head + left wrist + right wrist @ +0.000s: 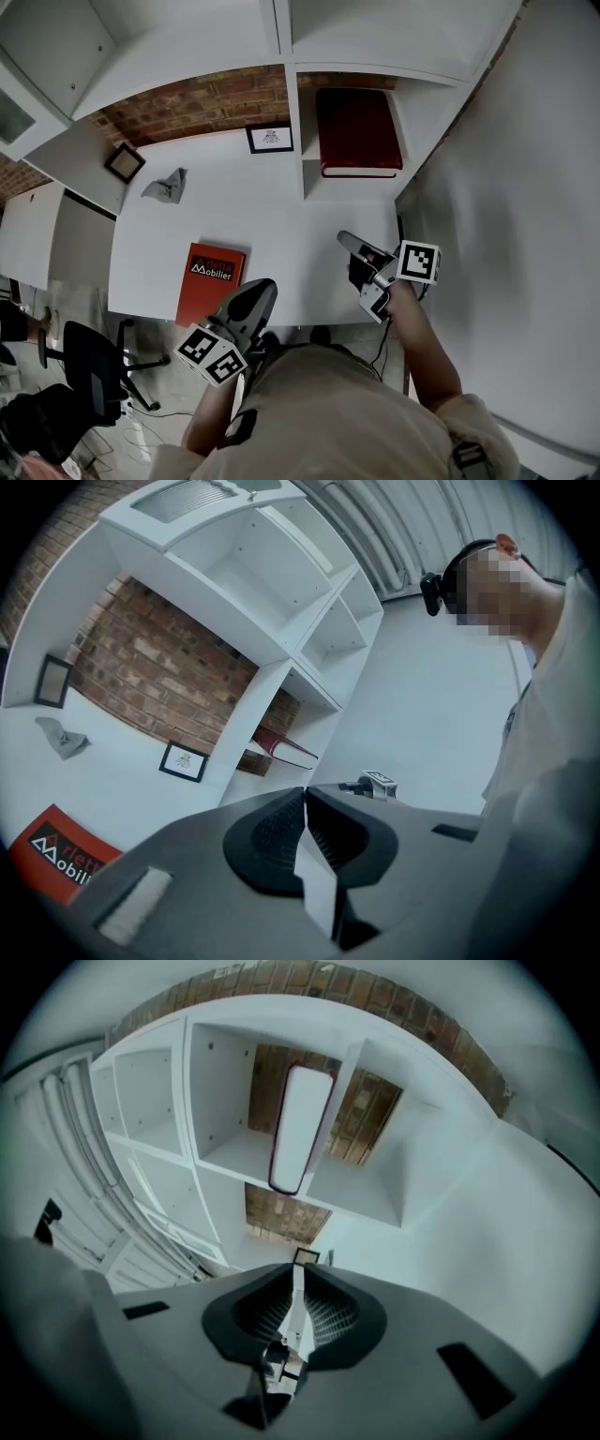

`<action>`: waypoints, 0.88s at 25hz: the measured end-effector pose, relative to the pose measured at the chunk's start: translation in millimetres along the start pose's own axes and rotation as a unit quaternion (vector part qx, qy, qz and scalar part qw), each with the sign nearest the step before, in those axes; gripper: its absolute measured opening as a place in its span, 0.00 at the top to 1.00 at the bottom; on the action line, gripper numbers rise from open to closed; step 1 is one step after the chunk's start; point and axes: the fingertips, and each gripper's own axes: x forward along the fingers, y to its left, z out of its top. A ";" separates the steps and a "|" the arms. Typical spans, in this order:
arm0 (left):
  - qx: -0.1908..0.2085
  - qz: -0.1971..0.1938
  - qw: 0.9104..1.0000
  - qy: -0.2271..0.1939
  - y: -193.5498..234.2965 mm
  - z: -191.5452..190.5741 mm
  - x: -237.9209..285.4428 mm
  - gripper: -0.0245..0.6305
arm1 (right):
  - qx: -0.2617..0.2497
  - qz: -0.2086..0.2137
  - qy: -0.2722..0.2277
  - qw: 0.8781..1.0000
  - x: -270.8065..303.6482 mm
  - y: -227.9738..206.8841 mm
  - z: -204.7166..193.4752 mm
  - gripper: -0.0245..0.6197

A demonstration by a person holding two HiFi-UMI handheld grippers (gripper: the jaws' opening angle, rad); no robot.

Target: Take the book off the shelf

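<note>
A dark red book (357,131) lies flat in the low shelf compartment at the back right of the white desk (281,216). In the right gripper view the same book (300,1129) shows its pale page edge, straight ahead and well beyond the jaws. My right gripper (345,238) hovers over the desk in front of that compartment, shut and empty (298,1274). My left gripper (266,285) is at the desk's near edge, shut with nothing in it (305,794). From it, the book (281,747) is far off in the shelf.
An orange-red booklet (211,279) lies on the desk's near left. A small framed picture (270,138), a tilted dark frame (124,162) and a crumpled grey object (167,186) stand near the brick wall. A black office chair (84,361) is at lower left; a white wall flanks the right.
</note>
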 end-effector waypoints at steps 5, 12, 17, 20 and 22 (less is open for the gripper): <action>-0.006 0.011 1.000 0.006 8.1 -1.0 -12.3 0.94 | 0.038 0.016 -0.068 0.997 0.7 1.0 36.1 0.61; -0.016 0.008 1.000 0.017 10.9 -2.3 -21.6 0.94 | 0.062 0.023 -0.144 0.987 0.0 4.4 74.2 0.54; -0.005 0.025 0.999 0.029 21.8 -8.9 -27.8 0.94 | 0.069 0.029 -0.200 0.977 0.1 8.1 105.4 0.50; -0.009 0.029 0.999 0.029 26.7 -11.2 -32.2 0.94 | 0.061 0.022 -0.215 0.975 2.9 9.5 120.6 0.50; -0.010 0.033 0.999 0.028 30.2 -11.1 -34.8 0.94 | 0.058 0.018 -0.217 0.974 7.5 10.1 129.4 0.50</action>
